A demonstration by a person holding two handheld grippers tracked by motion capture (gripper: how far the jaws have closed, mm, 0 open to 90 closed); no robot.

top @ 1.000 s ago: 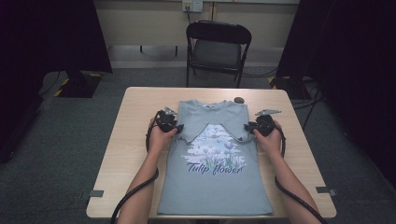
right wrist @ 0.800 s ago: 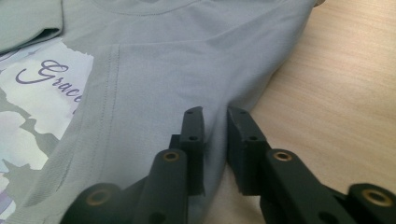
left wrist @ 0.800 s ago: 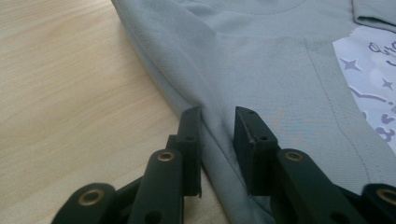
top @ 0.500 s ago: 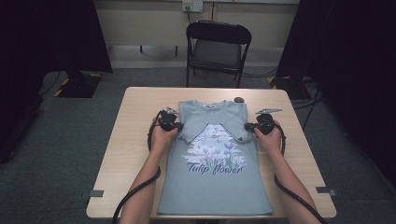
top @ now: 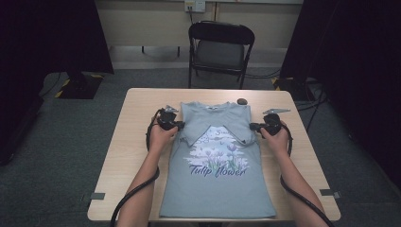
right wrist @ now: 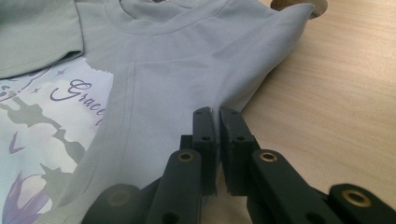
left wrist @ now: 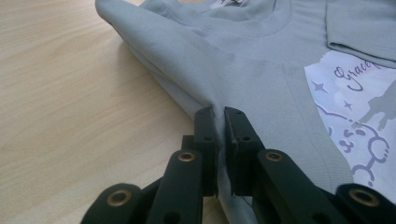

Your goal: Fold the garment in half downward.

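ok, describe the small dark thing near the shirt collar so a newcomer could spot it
Start at the wooden table, then the grey T-shirt lying flat on it. Just past the shirt's far right shoulder sits a small dark rounded object, alone on bare wood, apart from both grippers.

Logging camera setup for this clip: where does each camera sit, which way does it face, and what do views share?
High view: above the person's side, looking forward and down on the table; forearms, both hands show.
Left gripper view: rides the left gripper, looking along its jaws pinched on the t-shirt edge.
Right gripper view: rides the right gripper, jaws pinched on the opposite edge.
Shared: the t-shirt's collar and print.
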